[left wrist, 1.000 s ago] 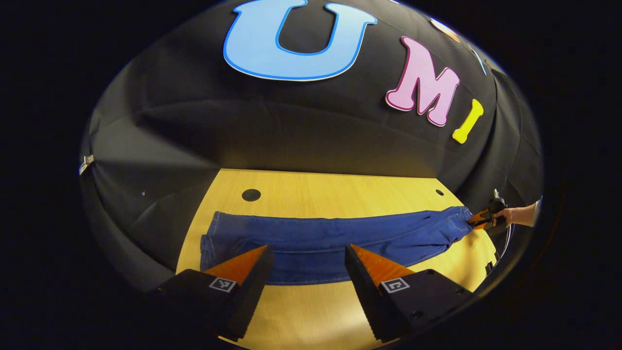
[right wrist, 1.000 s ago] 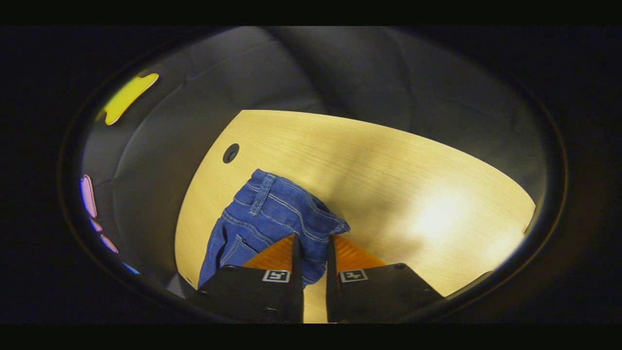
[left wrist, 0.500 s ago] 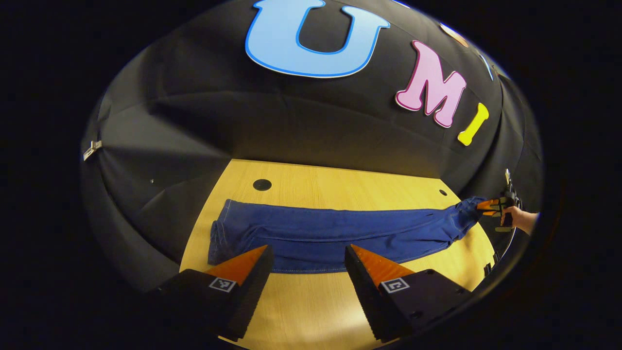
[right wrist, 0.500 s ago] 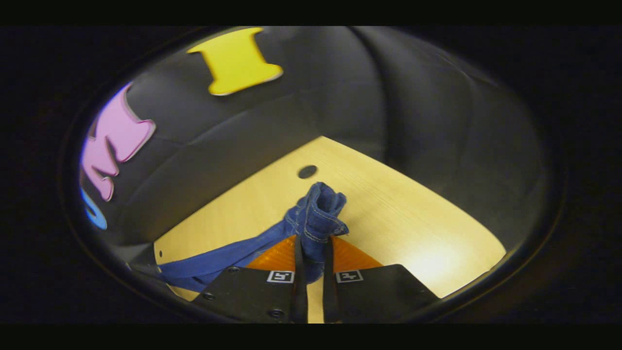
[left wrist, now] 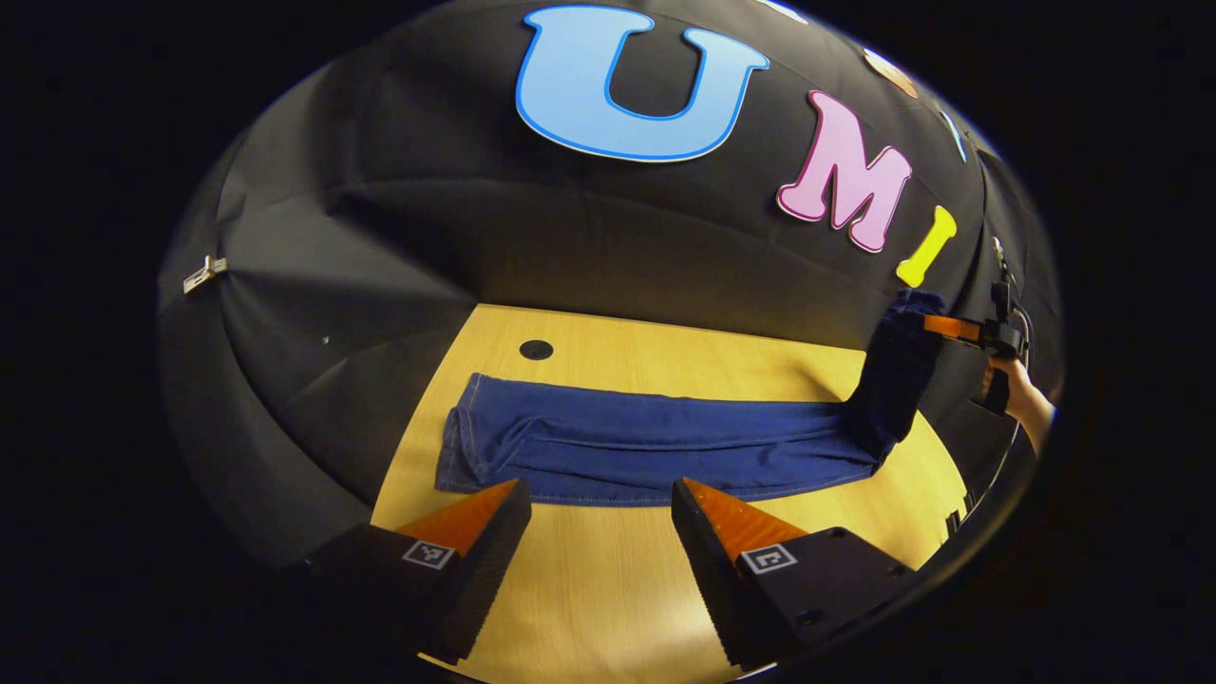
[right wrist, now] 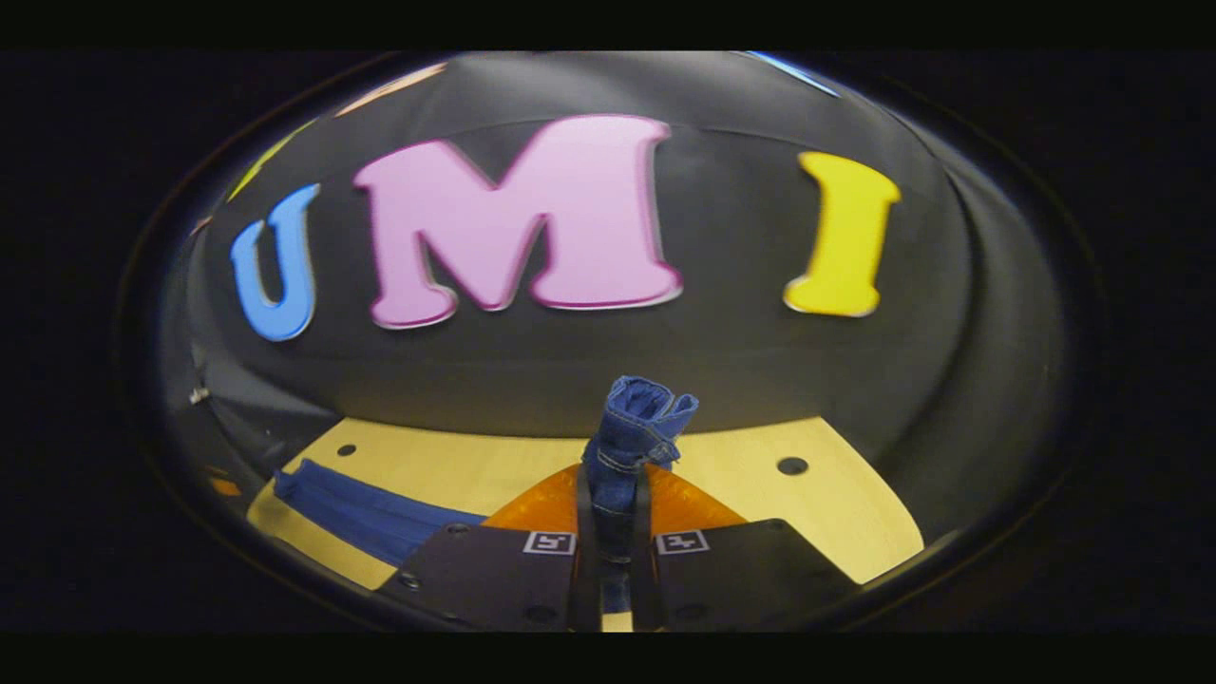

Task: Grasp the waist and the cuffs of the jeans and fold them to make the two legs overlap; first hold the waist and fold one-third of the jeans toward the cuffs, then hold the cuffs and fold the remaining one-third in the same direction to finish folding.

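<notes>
A pair of blue jeans (left wrist: 655, 445) lies stretched along a light wooden table (left wrist: 608, 589) in a booth hung with black cloth (left wrist: 380, 247), the two legs laid one over the other in a long band that runs parallel to the table's far edge. The cuffs (left wrist: 461, 446) rest flat near the table's left edge, close to a small dark hole (left wrist: 536, 350) in the far-left corner of the tabletop.

At the other end, the waist (right wrist: 638, 418) is lifted clear of the wood. The right gripper (right wrist: 610, 532) has its two fingers closed tight on the bunched denim, which stands up between them as a rolled, stitched wad. In the left gripper view the same gripper (left wrist: 936, 326) appears far off above the table's right edge, held by a person's hand (left wrist: 1021, 389), with the raised part of the jeans hanging from it in a dark, steep fold down to the tabletop.

The left gripper (left wrist: 598, 489) hovers over the near edge of the table, its fingers spread wide apart and holding nothing. The long seam of the jeans runs just beyond its fingertips; whether they touch the cloth cannot be told.

In the right gripper view the flat legs trail off toward the table's left side, and two more dark holes, one on the left (right wrist: 347, 449) and one on the right (right wrist: 791, 465), sit near the table's far edge.
</notes>
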The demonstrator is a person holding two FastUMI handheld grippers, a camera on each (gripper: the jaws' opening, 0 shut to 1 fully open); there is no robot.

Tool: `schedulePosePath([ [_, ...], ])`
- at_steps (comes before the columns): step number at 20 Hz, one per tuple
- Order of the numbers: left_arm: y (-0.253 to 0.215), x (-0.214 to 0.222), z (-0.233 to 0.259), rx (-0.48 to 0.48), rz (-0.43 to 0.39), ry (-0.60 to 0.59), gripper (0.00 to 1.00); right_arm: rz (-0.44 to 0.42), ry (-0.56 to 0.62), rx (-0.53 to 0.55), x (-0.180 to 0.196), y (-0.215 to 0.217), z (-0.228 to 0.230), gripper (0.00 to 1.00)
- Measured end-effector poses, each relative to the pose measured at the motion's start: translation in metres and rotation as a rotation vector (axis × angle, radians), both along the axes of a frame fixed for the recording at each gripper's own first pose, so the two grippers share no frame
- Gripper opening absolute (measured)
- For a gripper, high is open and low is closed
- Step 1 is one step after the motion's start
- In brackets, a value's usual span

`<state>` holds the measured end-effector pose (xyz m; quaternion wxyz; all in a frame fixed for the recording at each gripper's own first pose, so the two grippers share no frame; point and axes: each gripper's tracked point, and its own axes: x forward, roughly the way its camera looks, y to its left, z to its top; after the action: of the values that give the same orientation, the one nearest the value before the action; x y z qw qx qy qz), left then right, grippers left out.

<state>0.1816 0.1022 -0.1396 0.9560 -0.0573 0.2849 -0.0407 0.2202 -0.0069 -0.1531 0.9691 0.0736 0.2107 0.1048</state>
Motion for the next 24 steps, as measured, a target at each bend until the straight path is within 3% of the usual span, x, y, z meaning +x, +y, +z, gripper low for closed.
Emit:
schedulePosePath([
  [5,0.004,-0.015,-0.016,-0.042,0.049,0.050,0.94,0.278,0.038,-0.046,-0.063,0.064,-0.019,0.16],
  [8,0.007,-0.014,-0.025,-0.056,0.076,0.083,0.93,0.395,0.092,-0.156,-0.088,0.069,-0.053,0.16],
  [9,0.009,-0.013,-0.030,-0.055,0.088,0.105,0.93,0.423,0.110,-0.189,-0.097,0.061,-0.067,0.22],
  [10,0.011,-0.011,-0.035,-0.055,0.097,0.128,0.93,0.452,0.121,-0.214,-0.104,0.055,-0.070,0.16],
  [11,0.013,-0.008,-0.038,-0.057,0.104,0.142,0.94,0.485,0.117,-0.224,-0.112,0.046,-0.068,0.22],
  [13,0.014,0.002,-0.043,-0.058,0.105,0.156,0.94,0.551,0.100,-0.226,-0.123,0.053,-0.072,0.12],
  [14,0.014,0.010,-0.047,-0.065,0.110,0.164,0.93,0.594,0.107,-0.191,-0.134,0.047,-0.065,0.28],
  [15,0.012,0.015,-0.050,-0.084,0.113,0.171,0.94,0.624,0.130,-0.154,-0.143,0.048,-0.064,0.29],
  [18,0.011,0.029,-0.058,-0.118,0.128,0.183,0.93,0.658,0.173,-0.086,-0.151,0.063,-0.066,0.65],
  [21,0.021,0.037,-0.065,-0.120,0.136,0.199,0.93,0.686,0.191,0.000,-0.162,0.067,-0.044,0.83],
  [22,0.027,0.041,-0.067,-0.113,0.144,0.202,0.93,0.680,0.172,0.021,-0.163,0.062,-0.031,1.00],
  [24,0.041,0.055,-0.065,-0.114,0.170,0.181,0.94,0.648,0.135,0.072,-0.161,0.047,-0.005,1.00],
])
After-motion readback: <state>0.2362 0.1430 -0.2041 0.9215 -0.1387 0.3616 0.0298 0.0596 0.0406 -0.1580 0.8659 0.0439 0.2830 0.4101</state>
